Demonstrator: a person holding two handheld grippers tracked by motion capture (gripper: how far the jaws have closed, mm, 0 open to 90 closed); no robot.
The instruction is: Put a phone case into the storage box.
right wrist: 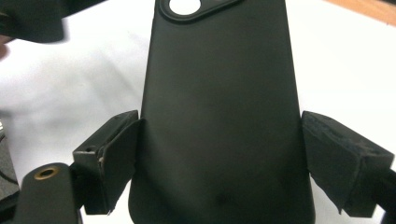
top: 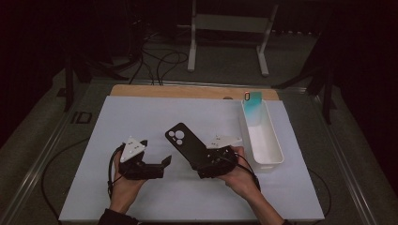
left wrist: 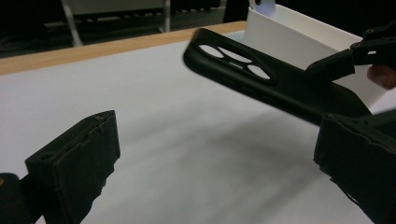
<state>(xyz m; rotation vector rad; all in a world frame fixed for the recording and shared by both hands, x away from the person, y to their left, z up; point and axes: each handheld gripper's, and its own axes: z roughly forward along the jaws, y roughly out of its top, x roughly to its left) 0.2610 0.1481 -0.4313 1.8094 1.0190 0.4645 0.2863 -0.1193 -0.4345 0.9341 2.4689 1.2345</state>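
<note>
Jaws of right gripper (top: 199, 157) clamp the black phone case (top: 184, 143) beside white bin (top: 277, 157); left gripper (top: 157, 157) gapes empty nearby.

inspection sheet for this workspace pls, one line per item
Surface: white table sheet over a wooden board.
Job's things: black phone case, camera cutouts at the far end, held across its sides, tilted up off the sheet.
Clutter: white bin at right, a teal item at its far end.
Grippers: right gripper shut on the phone case; left gripper open, holding nothing, jaws pointing toward the case.
Cables: black cables on the floor beyond the table.
Surroundings: dark room, white stand behind the table.
</note>
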